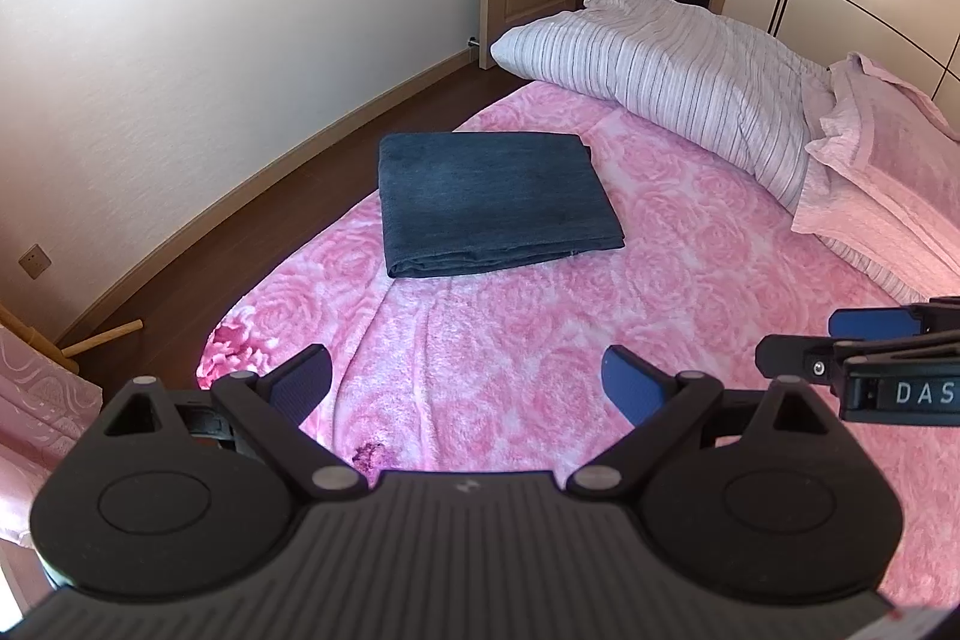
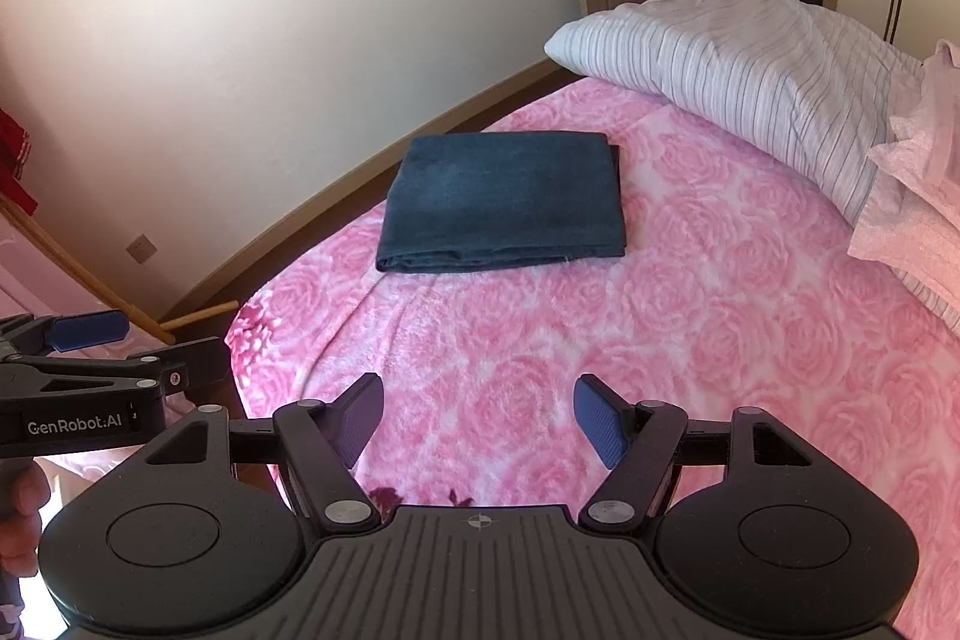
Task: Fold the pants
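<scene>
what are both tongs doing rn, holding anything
left tongs: open, empty, above the pink blanket
right tongs: open, empty; folded dark pants lie untouched ahead

Bright daylight, sharp focus in both views. Heavy fisheye bending at edges, dark vignette in corners. Pink cast on blanket (image 1: 600, 292); wall (image 1: 210, 10) evenly lit, soft shadows.

Both the left gripper (image 1: 467, 383) and right gripper (image 2: 478, 419) are black, ribbed plastic with round silver screws and blue textured fingers (image 2: 600, 421); the left's side reads "GenRobot.AI".
</scene>
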The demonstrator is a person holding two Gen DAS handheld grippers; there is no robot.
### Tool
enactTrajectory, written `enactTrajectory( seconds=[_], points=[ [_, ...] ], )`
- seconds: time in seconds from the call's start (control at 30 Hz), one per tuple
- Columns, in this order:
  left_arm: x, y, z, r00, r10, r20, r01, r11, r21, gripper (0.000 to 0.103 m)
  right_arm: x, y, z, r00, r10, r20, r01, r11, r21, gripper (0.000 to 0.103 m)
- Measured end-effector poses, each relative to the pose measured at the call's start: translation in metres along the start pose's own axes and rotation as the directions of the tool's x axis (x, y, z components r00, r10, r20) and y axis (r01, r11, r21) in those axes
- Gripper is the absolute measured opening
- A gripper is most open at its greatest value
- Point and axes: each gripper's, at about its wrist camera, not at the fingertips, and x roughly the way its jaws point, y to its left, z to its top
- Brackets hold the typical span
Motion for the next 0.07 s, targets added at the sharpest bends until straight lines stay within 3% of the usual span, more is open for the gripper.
enactTrajectory(
  seconds=[0.07],
  points=[
    [0.0015, 0.0003, 0.0013, 1.000, 0.001, 0.000, -0.001, 1.000, 0.006, 0.095, 0.0015, 0.0009, 0.0008, 1.000, -0.005, -0.001, 0.005, 1.000, 0.002, 0.067]
  ],
)
